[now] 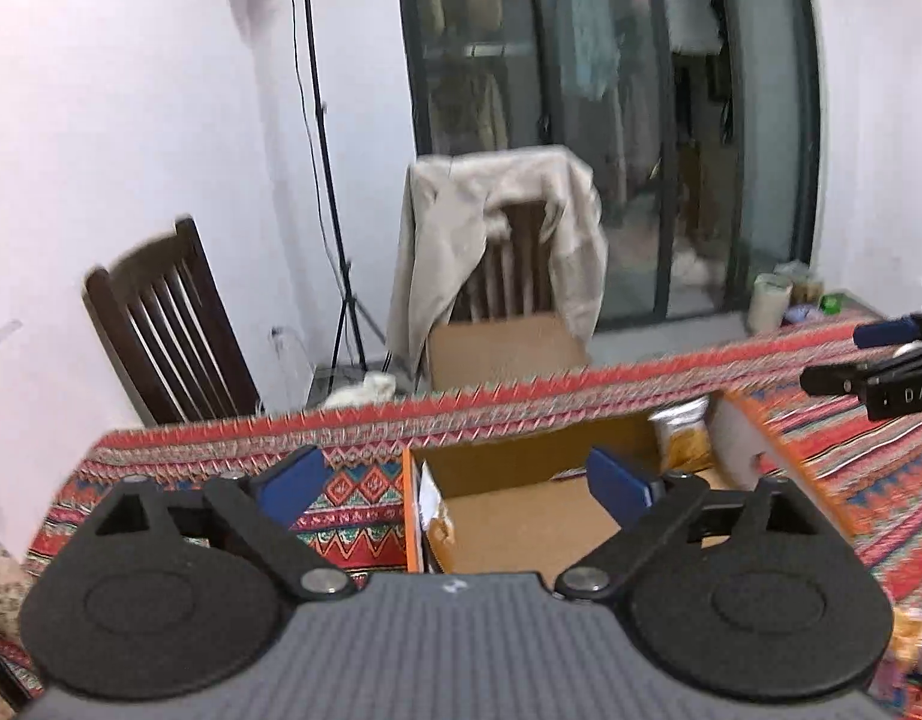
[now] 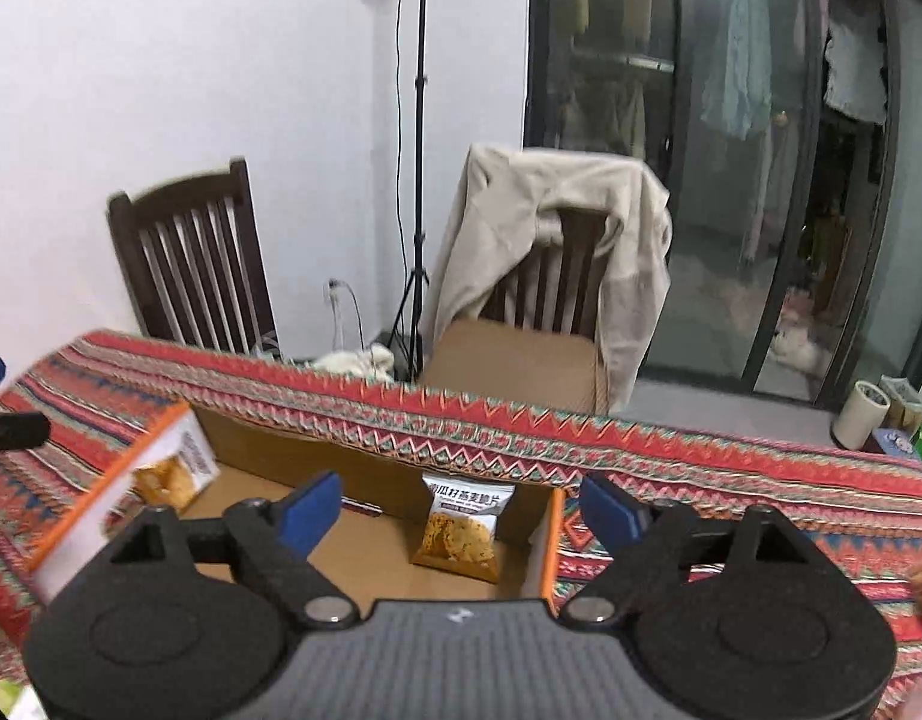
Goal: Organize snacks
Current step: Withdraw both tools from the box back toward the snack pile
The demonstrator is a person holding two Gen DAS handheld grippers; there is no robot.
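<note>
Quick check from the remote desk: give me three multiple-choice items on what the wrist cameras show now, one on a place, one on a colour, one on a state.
1. Where is the snack packet with the white top?
A. Inside the cardboard box, upright against its far wall
B. On the tablecloth outside the box
C. On a chair seat

2. What colour are the pads on the fingers?
A. Red
B. Blue
C. White

3. How do the jaws of the right gripper stand?
A. Shut on the packet
B. Shut on nothing
C. Open, holding nothing

Answers:
1. A: the packet leans on the box's inner far wall.
2. B: both wrist views show blue pads.
3. C: the pads stand wide apart, clear of the packet.
</note>
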